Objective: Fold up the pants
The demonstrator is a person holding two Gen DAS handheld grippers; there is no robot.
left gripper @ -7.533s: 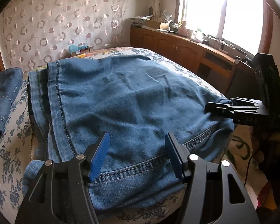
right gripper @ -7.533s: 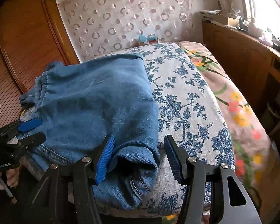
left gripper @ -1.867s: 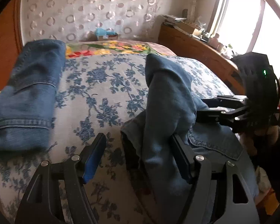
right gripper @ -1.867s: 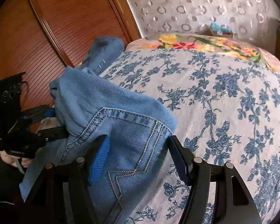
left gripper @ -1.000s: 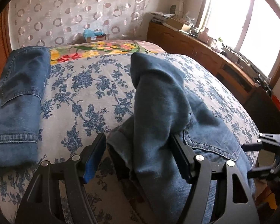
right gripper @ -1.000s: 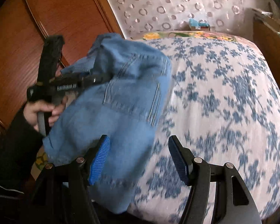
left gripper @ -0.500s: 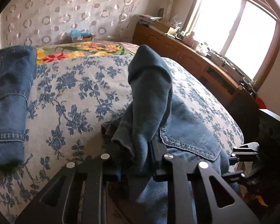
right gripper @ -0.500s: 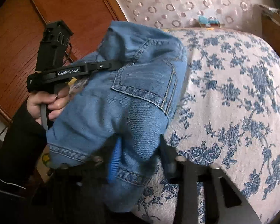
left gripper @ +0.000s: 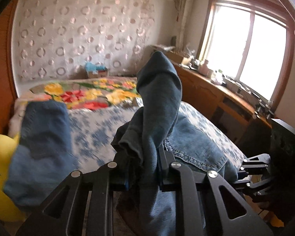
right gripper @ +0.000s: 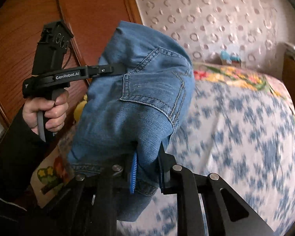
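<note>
- The left gripper point(left gripper: 142, 169), black with angular arms, is clamping a bunched fold of the pants point(left gripper: 159, 106); its jaws have just been closing on the soft denim.
- The right gripper point(right gripper: 147, 169), with ribbed blue pads point(right gripper: 134, 172), is pinching a thick hemmed edge of the same pants, its jaws also just closed on the cloth.
- The pants are hanging lifted between both grippers over the near edge of the bed point(right gripper: 245, 122), stitched back pocket point(right gripper: 153, 82) facing out.
- A second denim garment point(left gripper: 43, 143) is lying folded near the bed's left edge, on the blue floral sheet.
- A hand point(right gripper: 47, 112) in a dark sleeve is gripping the left tool's handle.
</note>
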